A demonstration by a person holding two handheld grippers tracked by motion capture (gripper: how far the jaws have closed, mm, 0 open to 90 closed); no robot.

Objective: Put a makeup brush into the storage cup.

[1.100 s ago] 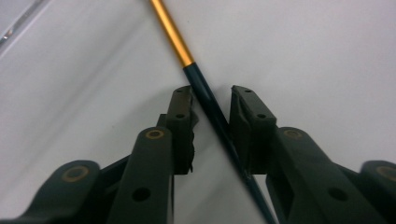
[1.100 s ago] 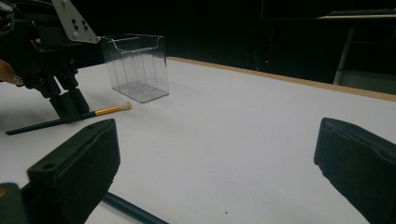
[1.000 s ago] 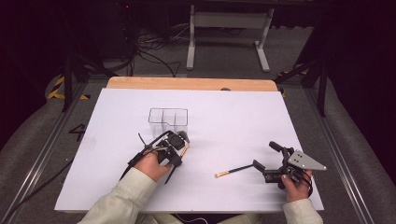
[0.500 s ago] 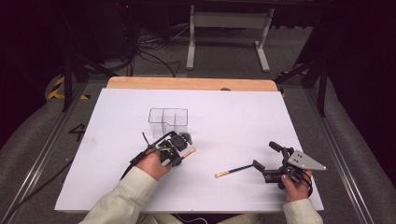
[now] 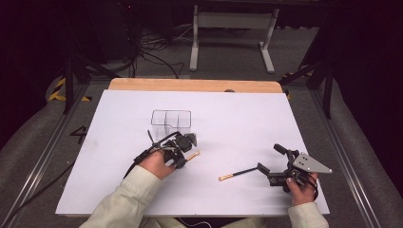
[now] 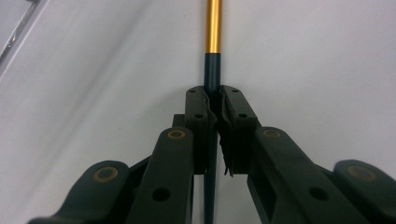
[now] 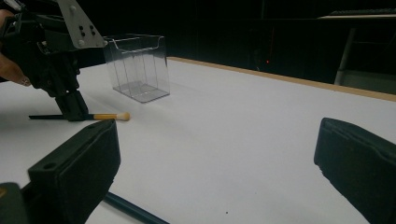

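Observation:
My left gripper (image 6: pixel 214 95) is shut on the dark handle of a makeup brush (image 6: pixel 214 28), just behind its gold ferrule. From above, that gripper (image 5: pixel 183 148) sits low over the white table, and the brush's pale tip (image 5: pixel 194 155) pokes out to its right. In the right gripper view the left gripper (image 7: pixel 70 111) pins this brush (image 7: pixel 109 116) flat on the table. A second brush (image 5: pixel 236 174) lies on the table to the right. My right gripper (image 5: pixel 272 159) stands open by that brush's handle end (image 7: pixel 135 211), its jaws (image 7: pixel 217 140) wide apart and holding nothing.
A clear plastic box (image 5: pixel 171 118) with compartments stands just beyond the left gripper, and is seen as well in the right gripper view (image 7: pixel 137 70). The white table top (image 5: pixel 247 118) has a wooden strip (image 5: pixel 195 85) along its far edge.
The left gripper has settled slightly onto the brush handle. The right gripper and the second brush have not moved.

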